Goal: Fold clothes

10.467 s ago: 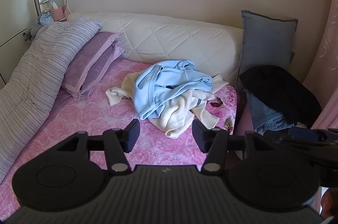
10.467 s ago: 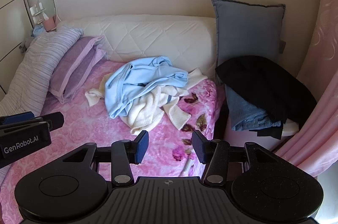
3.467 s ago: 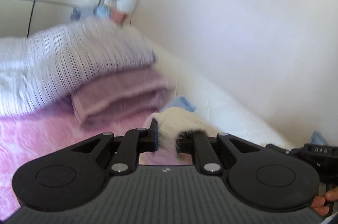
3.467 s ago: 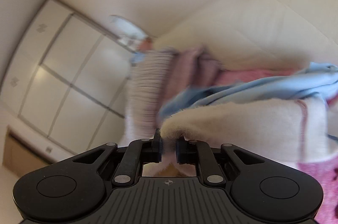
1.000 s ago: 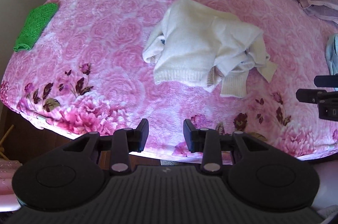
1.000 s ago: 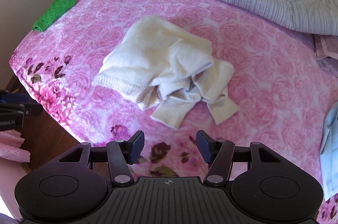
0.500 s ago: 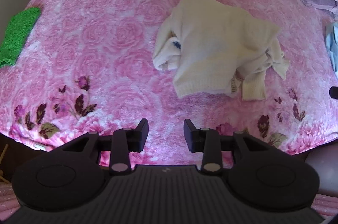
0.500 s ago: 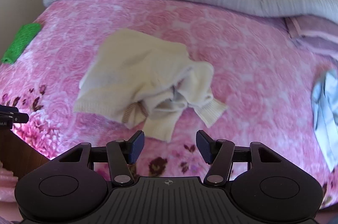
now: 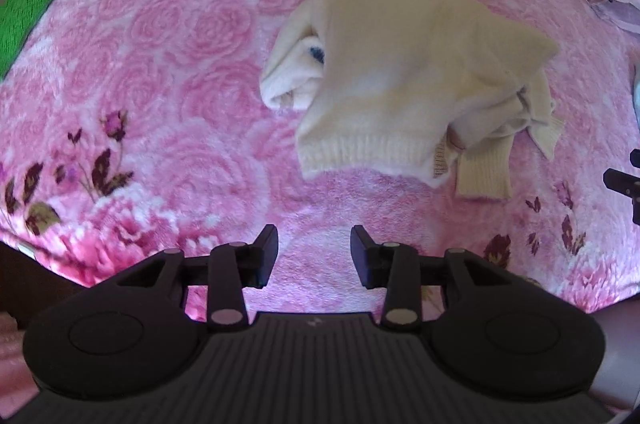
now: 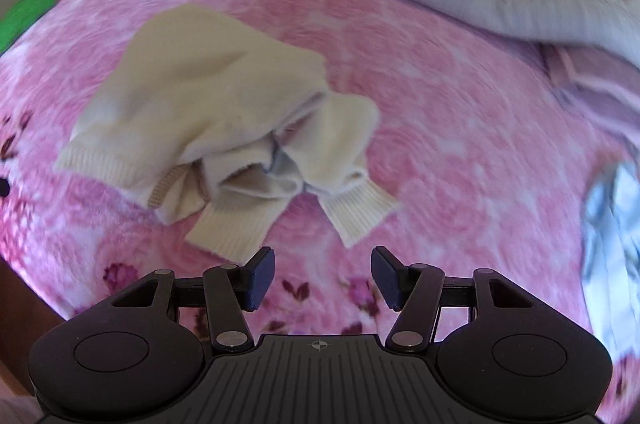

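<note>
One crumpled cream knit sweater (image 9: 404,80) lay on the pink rose-patterned bed blanket (image 9: 168,72) at 12 o'clock | left gripper (image 9: 314,256), right gripper (image 10: 322,278): jaws wide, empty | pale-blue garment (image 10: 612,224) at 3 o'clock, right view only

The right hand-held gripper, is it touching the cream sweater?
Apart. In the right wrist view, pink blanket shows between the open right hand-held gripper and the nearest cuff of the sweater.
</note>
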Motion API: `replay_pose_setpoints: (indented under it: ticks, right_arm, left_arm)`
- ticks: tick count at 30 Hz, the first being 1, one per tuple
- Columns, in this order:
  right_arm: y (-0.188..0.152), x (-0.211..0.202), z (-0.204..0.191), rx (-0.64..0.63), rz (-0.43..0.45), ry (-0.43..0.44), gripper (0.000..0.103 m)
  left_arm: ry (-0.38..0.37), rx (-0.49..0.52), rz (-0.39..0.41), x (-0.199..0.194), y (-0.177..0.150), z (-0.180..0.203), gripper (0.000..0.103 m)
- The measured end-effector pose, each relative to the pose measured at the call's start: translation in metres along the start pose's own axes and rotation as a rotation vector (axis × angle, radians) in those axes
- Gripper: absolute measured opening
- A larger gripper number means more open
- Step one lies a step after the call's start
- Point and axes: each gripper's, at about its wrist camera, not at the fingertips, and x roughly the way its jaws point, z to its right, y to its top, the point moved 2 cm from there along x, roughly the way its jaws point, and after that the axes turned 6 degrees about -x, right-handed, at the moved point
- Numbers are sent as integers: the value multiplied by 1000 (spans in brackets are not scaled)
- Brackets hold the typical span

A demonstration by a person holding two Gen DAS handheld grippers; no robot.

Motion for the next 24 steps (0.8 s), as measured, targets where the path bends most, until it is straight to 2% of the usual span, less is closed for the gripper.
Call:
replay_pose_setpoints:
  ticks: [5, 9, 16, 21, 23, 24]
  right_arm:
    - [-7, 25, 2, -200, 76, 10, 58]
    - [-7, 49, 14, -285, 131, 17, 58]
    - [21, 81, 28, -435, 273, -23, 58]
    - [33, 106, 8, -678, 383, -60, 58]
    - [35, 114, -1, -751, 406, -43, 58]
    - [36, 118, -4, -775, 398, -22, 40]
  left_arm:
    - [6, -144, -19, 34, -15, 2, 36]
    - [2, -242, -19, 53, -23, 5, 36]
    - [22, -300, 15, 64, -19, 7, 36]
    - [27, -331, 29, 71, -18, 8, 36]
    - [23, -340, 30, 74, -20, 9, 36]
    - [15, -344, 29, 75, -21, 12, 36]
